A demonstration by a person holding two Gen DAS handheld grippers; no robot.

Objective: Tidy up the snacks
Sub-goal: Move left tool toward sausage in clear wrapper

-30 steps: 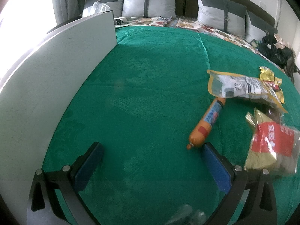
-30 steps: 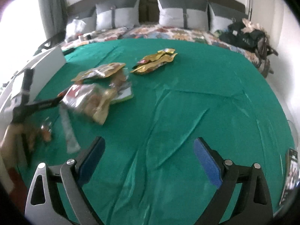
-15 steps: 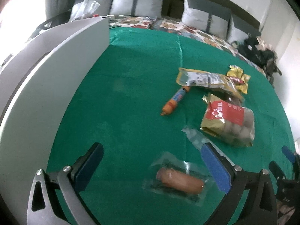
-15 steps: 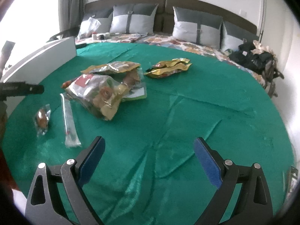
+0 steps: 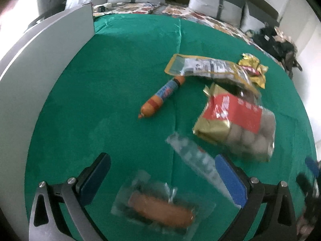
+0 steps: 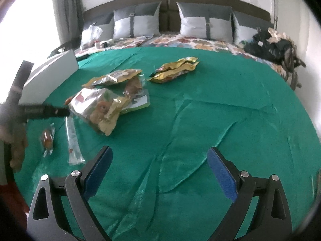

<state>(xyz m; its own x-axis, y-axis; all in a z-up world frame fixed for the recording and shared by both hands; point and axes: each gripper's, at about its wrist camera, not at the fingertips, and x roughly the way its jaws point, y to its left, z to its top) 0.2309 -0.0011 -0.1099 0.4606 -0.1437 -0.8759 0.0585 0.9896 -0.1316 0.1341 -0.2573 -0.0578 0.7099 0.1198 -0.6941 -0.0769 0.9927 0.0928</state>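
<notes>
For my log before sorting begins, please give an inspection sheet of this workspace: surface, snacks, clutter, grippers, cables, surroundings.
Surface: green bedspread, wrinkled.
Job's things: orange sausage stick; red and gold snack bag; clear-wrapped sausage; long clear sachet; yellow-edged pouch; gold wrappers.
Clutter: dark bag pile at the bed's far right.
Grippers: left gripper open over the clear-wrapped sausage; right gripper open, empty, over bare cloth.
Cables: nothing seen.
Surroundings: white box on the left; grey pillows; headboard.
</notes>
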